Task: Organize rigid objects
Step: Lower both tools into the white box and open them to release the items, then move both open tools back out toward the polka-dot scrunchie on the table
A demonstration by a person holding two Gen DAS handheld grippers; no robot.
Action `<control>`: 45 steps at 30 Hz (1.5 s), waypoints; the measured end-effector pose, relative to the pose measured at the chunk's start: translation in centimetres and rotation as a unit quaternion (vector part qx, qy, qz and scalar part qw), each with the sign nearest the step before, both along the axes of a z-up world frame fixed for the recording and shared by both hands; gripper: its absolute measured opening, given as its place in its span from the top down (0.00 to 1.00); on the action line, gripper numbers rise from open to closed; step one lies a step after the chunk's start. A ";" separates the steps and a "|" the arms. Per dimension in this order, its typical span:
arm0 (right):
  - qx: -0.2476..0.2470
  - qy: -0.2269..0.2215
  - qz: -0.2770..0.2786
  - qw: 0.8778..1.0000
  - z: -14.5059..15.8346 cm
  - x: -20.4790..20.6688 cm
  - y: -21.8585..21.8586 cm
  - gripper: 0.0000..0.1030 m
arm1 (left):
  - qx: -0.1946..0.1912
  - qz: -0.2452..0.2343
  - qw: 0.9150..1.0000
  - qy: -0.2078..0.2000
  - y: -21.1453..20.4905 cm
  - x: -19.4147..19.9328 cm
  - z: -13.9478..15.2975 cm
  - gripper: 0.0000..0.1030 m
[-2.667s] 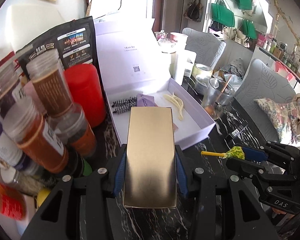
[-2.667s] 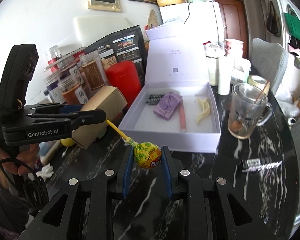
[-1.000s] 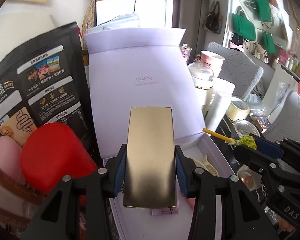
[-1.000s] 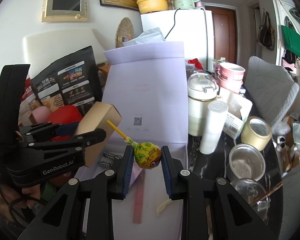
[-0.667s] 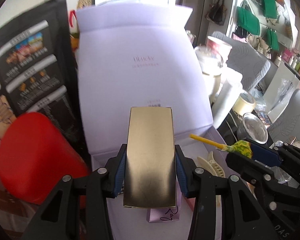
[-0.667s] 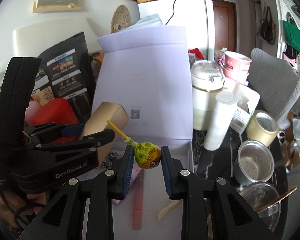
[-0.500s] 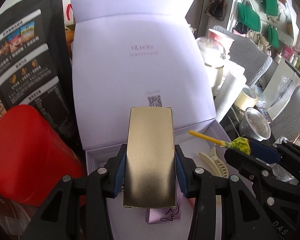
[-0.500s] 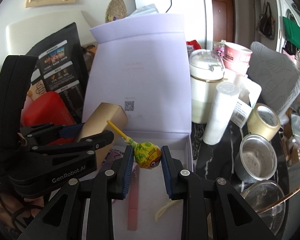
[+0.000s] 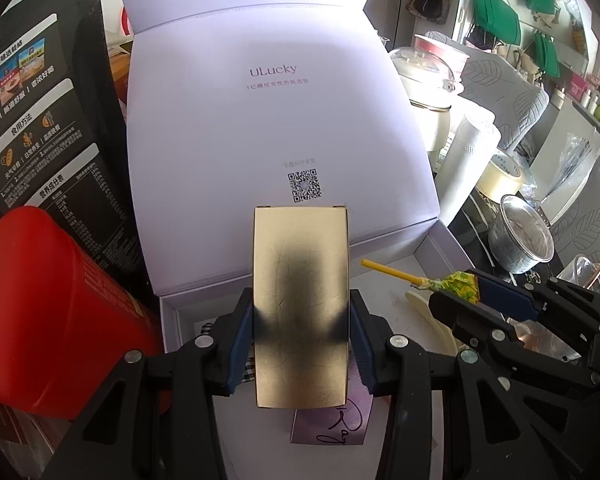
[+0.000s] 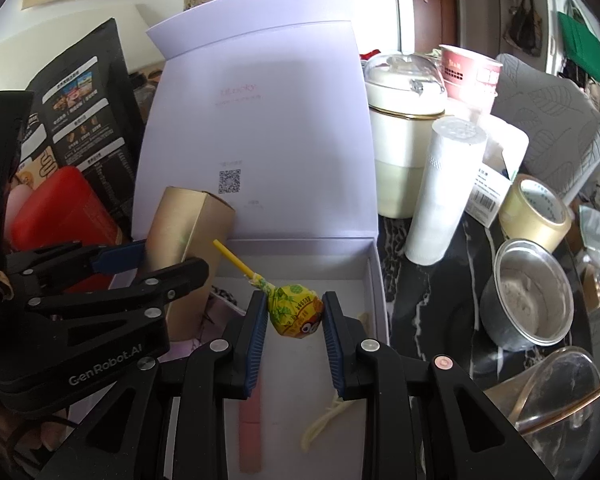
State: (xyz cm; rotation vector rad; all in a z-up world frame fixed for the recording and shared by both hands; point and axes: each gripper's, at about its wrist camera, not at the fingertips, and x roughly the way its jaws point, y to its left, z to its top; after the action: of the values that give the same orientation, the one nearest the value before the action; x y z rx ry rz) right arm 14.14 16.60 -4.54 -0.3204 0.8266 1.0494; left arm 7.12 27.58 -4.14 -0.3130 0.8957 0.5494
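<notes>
My left gripper (image 9: 300, 340) is shut on a gold box (image 9: 300, 300) and holds it over the back left of the open lilac box (image 9: 439, 240). The gold box also shows in the right wrist view (image 10: 188, 240). My right gripper (image 10: 294, 320) is shut on a yellow-wrapped lollipop (image 10: 296, 310), its yellow stick (image 10: 236, 260) pointing up left, above the lilac box's tray (image 10: 373, 280). In the tray lie a purple card (image 9: 331, 424), a pink stick (image 10: 250, 420), a cream hair clip (image 10: 323, 416) and a checked item (image 9: 246, 364).
The lilac lid (image 9: 280, 120) stands upright behind. A red canister (image 9: 40, 312) and black bag (image 9: 40, 120) are left. A white jar (image 10: 403, 140), white cylinder (image 10: 443, 188), tape roll (image 10: 535, 212), steel cup (image 10: 531, 304) and glass (image 10: 555, 400) stand right.
Both grippers have moved forward and lower over the lilac box, from the table's front to above its tray. Each still holds its object.
</notes>
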 end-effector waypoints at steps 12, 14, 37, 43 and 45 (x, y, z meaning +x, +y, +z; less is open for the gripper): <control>-0.011 0.008 0.002 1.000 -0.7 0.2 0.4 0.73 | 0.000 -0.005 1.000 0.010 -0.5 -0.2 -0.4 0.57; -0.012 0.011 0.001 1.000 -0.7 0.3 0.5 0.73 | 0.000 -0.005 1.000 0.012 -0.5 -0.2 -0.4 0.57; -0.011 -0.029 -0.031 0.999 2.1 -0.4 -1.3 0.57 | 0.025 0.008 0.999 0.020 -0.9 -0.7 1.7 0.49; -0.006 -0.043 -0.038 0.998 3.2 -0.6 -2.0 0.57 | 0.030 0.015 0.999 0.011 -0.8 -1.0 2.4 0.29; -0.007 -0.045 -0.039 0.998 3.3 -0.6 -2.1 0.57 | 0.033 0.016 0.999 0.012 -0.8 -1.1 2.7 0.29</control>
State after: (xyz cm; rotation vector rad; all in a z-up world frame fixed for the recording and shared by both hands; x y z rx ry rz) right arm 13.50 14.45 -1.20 -0.3419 0.7591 0.9504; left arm 6.01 26.75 -1.46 -0.2621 0.8943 0.6117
